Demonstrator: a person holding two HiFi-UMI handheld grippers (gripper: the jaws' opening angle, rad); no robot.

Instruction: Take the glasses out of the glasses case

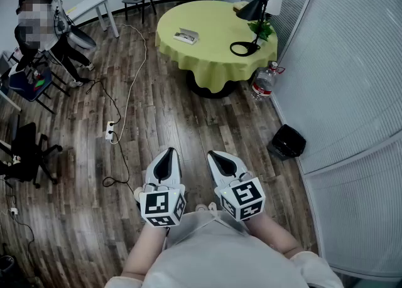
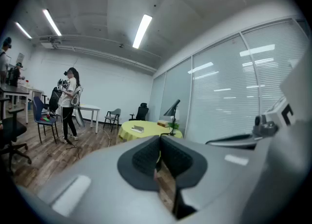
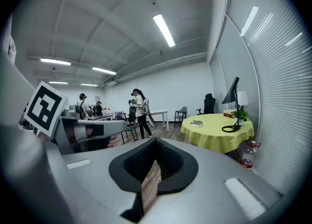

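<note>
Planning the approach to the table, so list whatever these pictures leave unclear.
Case on the yellow table: too small in every view to tell open from shut, or its contents.
Dark thing by the wall, head view: too small to identify.
Table's far edge, head view: partly behind the lamp.

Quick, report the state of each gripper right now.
Left gripper: shut, nothing between its jaws.
Right gripper: shut, nothing between its jaws.

2 grippers (image 1: 169,155) (image 1: 215,156), 1 glasses case (image 1: 186,36)
</note>
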